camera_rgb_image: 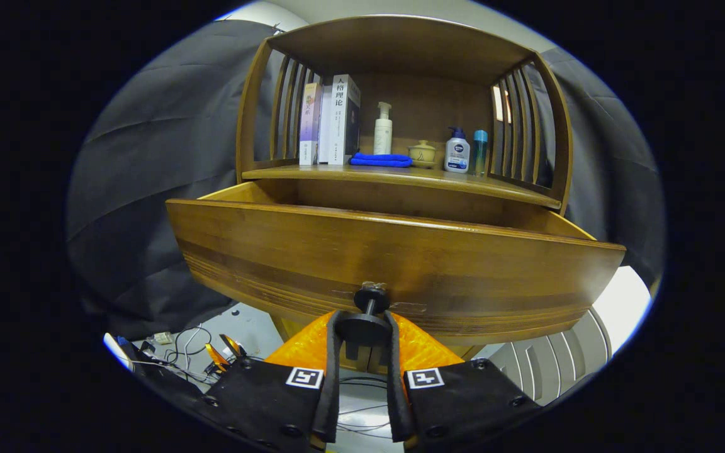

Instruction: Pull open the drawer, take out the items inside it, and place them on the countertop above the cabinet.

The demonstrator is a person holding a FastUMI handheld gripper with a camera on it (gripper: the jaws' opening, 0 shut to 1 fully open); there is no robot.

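Gripper view
Gripper [362,327]: both fingers clamp the black knob [365,318] on the drawer front.
Drawer [394,258]: pulled out toward the near side, under the countertop [400,178]; its inside is hidden behind the front panel.
Countertop: books [331,119] at left, blue cloth [380,160], pump bottle [383,129], small lidded jar [422,153], two bottles [466,151] at right.

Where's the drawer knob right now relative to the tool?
In the gripper view the drawer knob sits between the tool's fingers, which are closed on it, at the lower middle of the pulled-out drawer front, below the shelf.
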